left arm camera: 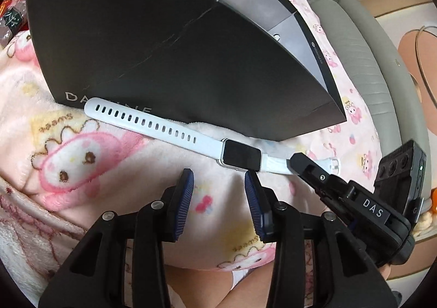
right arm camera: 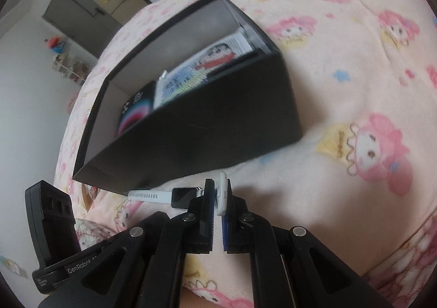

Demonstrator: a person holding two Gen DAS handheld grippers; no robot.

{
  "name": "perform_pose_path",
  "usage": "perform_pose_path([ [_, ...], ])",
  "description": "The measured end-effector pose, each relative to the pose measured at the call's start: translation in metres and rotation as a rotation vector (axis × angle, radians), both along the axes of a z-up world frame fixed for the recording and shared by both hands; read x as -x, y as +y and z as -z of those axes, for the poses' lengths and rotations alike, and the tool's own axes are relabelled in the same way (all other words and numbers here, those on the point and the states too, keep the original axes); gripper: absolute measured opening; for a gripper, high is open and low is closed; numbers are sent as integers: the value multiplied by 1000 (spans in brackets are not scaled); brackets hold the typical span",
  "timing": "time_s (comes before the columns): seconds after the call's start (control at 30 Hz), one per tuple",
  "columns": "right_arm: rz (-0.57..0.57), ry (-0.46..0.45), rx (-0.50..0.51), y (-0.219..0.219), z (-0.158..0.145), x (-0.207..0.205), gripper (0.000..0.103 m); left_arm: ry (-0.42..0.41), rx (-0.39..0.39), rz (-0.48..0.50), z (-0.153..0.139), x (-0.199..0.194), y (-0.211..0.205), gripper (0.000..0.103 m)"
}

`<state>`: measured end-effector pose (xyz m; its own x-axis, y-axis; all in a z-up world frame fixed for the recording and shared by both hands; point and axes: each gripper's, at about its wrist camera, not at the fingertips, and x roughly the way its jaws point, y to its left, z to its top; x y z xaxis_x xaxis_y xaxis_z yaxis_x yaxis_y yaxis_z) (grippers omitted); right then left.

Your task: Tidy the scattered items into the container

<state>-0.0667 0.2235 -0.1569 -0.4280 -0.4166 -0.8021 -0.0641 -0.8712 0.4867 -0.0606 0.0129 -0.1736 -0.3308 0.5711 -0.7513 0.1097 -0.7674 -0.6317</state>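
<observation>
A smartwatch (left arm camera: pixel 240 155) with a dark screen and a white perforated strap lies on the pink cartoon blanket (left arm camera: pixel 68 160), against the near wall of the black box (left arm camera: pixel 136 48). My left gripper (left arm camera: pixel 218 174) is open just in front of the watch, and its right blue pad (left arm camera: pixel 252 193) is close to the screen's edge. My right gripper (left arm camera: pixel 296 161) comes in from the right and is shut on the buckle end of the strap. In the right wrist view my right gripper (right arm camera: pixel 218 189) pinches the white strap end (right arm camera: pixel 223 181), with the watch (right arm camera: pixel 183 196) to its left below the box (right arm camera: pixel 218 122).
The open box holds a colourful crocheted piece (right arm camera: pixel 196 70) and a dark patterned item (right arm camera: pixel 136 111). A grey padded bed edge (left arm camera: pixel 363 62) runs along the right, with floor beyond. The left gripper's camera housing (right arm camera: pixel 52 209) is at the lower left. A grey door (right arm camera: pixel 76 15) is far behind.
</observation>
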Motion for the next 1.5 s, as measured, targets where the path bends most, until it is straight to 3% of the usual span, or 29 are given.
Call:
perform_pose_path([
  [0.23, 36, -30, 34, 10, 5, -4, 4, -84, -21, -77, 8, 3, -7, 39],
  [0.37, 45, -32, 42, 11, 4, -3, 4, -68, -50, -173, 7, -2, -19, 39],
  [0.5, 45, -34, 35, 12, 5, -3, 4, -44, -31, -211, 7, 0, -21, 39],
  [0.67, 40, -32, 19, 11, 6, -3, 4, -53, -62, -233, 17, 4, -24, 39],
  [0.73, 42, -35, 23, 13, 7, -3, 4, -32, -48, -229, 16, 2, -23, 34],
  [0.8, 39, -36, 26, 14, 7, -2, 4, -7, 7, -211, 11, -2, -19, 15],
  [0.9, 20, -22, 24, 12, 6, -4, 4, 56, 63, -174, 0, -12, -11, 7],
  [1.0, 10, 6, 10, 12, 2, -6, 4, 128, 105, -142, -14, -24, -5, 6],
  [1.2, 6, 10, 2, 13, 1, -9, 4, 182, 116, -121, -27, -39, -9, 6],
  [1.3, 1, 31, -11, 12, -4, -12, 4, 220, 139, -109, -49, -22, 3, 6],
  [1.5, 3, 100, -29, 12, -22, -16, 4, 289, 134, -74, -61, -12, 1, 6],
])
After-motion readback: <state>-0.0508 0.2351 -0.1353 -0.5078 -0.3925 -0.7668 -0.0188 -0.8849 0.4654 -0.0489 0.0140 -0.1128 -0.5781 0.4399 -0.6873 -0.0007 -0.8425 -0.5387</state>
